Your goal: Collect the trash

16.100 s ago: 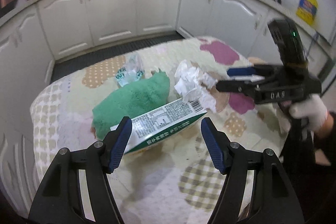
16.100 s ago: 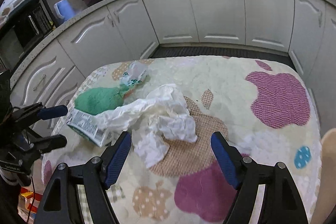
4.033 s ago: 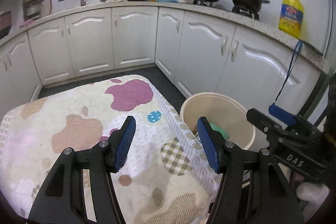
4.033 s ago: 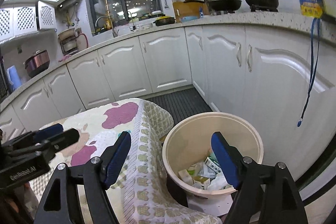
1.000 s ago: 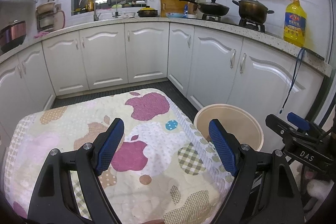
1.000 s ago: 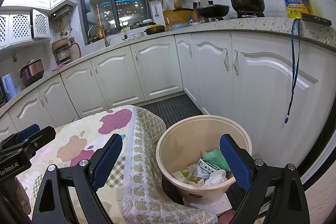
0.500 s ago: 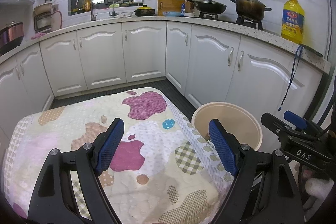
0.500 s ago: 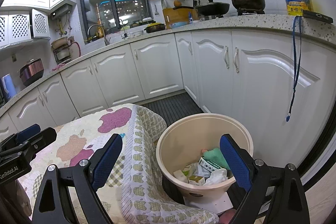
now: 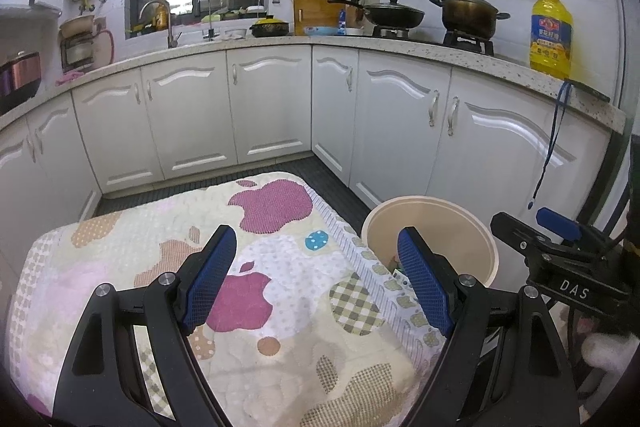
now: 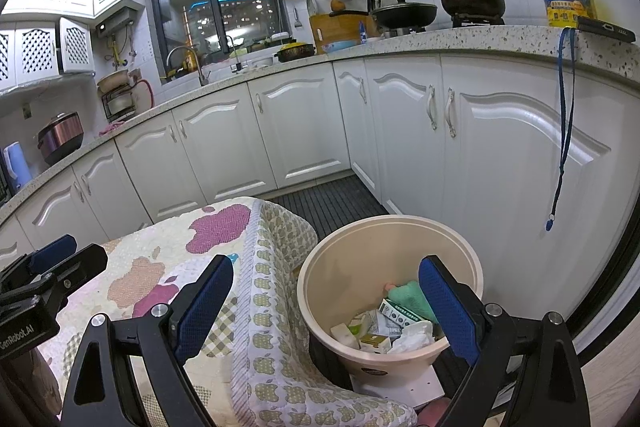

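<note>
Right wrist view: the right gripper (image 10: pixel 326 301) hangs with its two blue-padded fingers (image 10: pixel 446 309) spread wide and holding nothing. Between and just beyond them stands one beige bin (image 10: pixel 394 239), upright, mouth up. Inside it the trash (image 10: pixel 390 327) lies jumbled: one green cloth, several small cartons whose count I cannot tell, and crumpled white paper; one printed carton lies with its long axis slanting toward the right finger. The left gripper (image 9: pixel 316 281) is likewise wide and holds nothing above the one apple-patterned tablecloth (image 9: pixel 280 291), the bin past its right finger.
</note>
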Demonstrator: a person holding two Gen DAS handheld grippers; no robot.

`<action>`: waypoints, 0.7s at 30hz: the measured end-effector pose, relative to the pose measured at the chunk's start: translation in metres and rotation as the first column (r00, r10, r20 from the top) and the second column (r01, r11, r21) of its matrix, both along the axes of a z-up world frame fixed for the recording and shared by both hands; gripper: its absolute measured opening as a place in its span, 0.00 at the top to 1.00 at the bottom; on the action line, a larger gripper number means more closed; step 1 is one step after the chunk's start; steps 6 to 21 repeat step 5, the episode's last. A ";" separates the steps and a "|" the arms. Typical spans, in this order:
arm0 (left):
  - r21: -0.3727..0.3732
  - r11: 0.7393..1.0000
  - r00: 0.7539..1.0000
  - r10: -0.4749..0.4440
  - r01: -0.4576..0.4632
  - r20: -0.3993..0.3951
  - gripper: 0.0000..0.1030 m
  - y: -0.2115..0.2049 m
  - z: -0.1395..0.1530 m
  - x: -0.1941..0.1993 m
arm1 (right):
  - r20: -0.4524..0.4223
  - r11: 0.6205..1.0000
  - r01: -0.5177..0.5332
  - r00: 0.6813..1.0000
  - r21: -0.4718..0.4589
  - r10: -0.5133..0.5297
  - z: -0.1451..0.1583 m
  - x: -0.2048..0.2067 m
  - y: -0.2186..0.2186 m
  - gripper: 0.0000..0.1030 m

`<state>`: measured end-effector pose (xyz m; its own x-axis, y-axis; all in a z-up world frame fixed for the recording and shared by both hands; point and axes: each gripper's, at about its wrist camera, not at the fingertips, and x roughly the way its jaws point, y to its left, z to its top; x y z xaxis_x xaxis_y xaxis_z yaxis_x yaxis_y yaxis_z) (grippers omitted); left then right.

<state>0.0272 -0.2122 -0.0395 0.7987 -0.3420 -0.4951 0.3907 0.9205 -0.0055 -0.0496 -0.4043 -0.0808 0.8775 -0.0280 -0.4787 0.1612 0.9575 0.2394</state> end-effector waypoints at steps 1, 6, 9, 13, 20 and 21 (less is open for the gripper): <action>0.000 1.000 1.000 -0.001 0.001 0.001 0.20 0.000 0.000 0.000 | 0.000 1.000 -0.001 1.000 0.000 0.001 0.000 0.000 0.000 0.10; -0.011 1.000 1.000 0.002 -0.002 -0.021 0.20 0.002 -0.003 0.004 | -0.002 1.000 0.000 1.000 -0.004 0.000 -0.001 0.000 0.000 0.10; -0.011 1.000 1.000 0.002 -0.002 -0.021 0.20 0.002 -0.003 0.004 | -0.002 1.000 0.000 1.000 -0.004 0.000 -0.001 0.000 0.000 0.10; -0.011 1.000 1.000 0.002 -0.002 -0.021 0.20 0.002 -0.003 0.004 | -0.002 1.000 0.000 1.000 -0.004 0.000 -0.001 0.000 0.000 0.10; -0.011 1.000 1.000 0.002 -0.002 -0.021 0.20 0.002 -0.003 0.004 | -0.002 1.000 0.000 1.000 -0.004 0.000 -0.001 0.000 0.000 0.10; -0.011 1.000 1.000 0.002 -0.002 -0.021 0.20 0.002 -0.003 0.004 | -0.002 1.000 0.000 1.000 -0.004 0.000 -0.001 0.000 0.000 0.10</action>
